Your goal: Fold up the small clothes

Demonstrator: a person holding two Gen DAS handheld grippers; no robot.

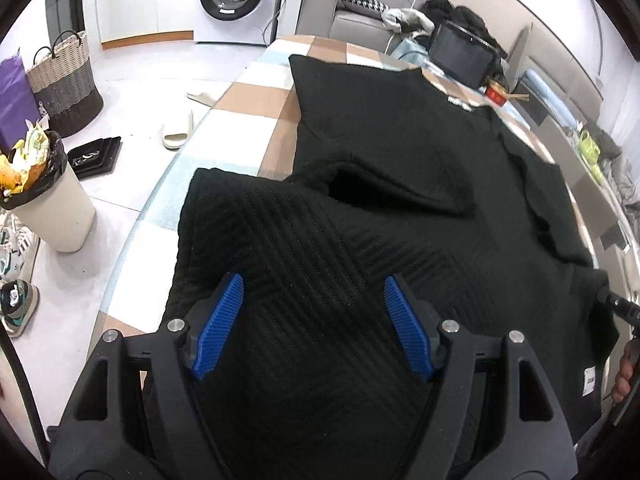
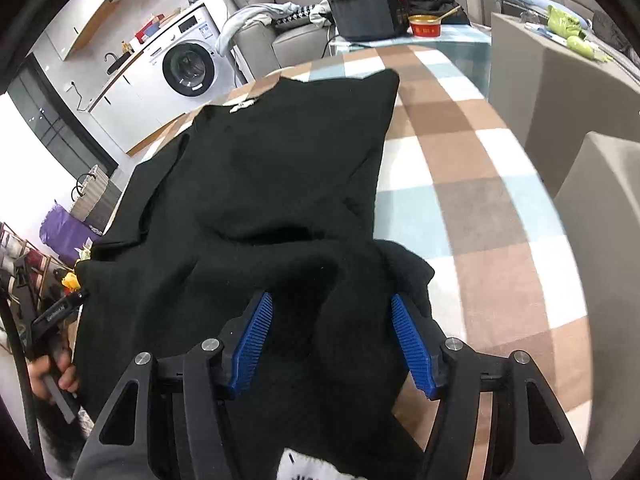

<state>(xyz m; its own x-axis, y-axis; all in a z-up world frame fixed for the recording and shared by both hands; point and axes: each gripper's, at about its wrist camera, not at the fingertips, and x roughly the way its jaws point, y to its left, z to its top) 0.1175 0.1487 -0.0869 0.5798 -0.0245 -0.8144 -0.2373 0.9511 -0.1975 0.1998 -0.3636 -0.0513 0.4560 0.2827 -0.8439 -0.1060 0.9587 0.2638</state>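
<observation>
A black knit garment (image 1: 400,152) lies spread on a checked cloth (image 1: 248,96). Its near part is folded up over the rest, leaving a dark pocket at the fold (image 1: 352,184). My left gripper (image 1: 314,292) is open, its blue pads either side of the ribbed fabric near the left edge. In the right wrist view the same garment (image 2: 272,160) fills the middle. My right gripper (image 2: 332,320) is open over the bunched near right corner (image 2: 404,268). Whether either gripper's pads touch the fabric I cannot tell.
A black box (image 1: 460,54) and a red bowl (image 1: 496,94) stand at the cloth's far end. Grey cushions (image 2: 560,92) rise on the right. On the floor left stand a full bin (image 1: 52,200), a woven basket (image 1: 64,80), slippers (image 1: 178,128) and a washing machine (image 1: 236,0).
</observation>
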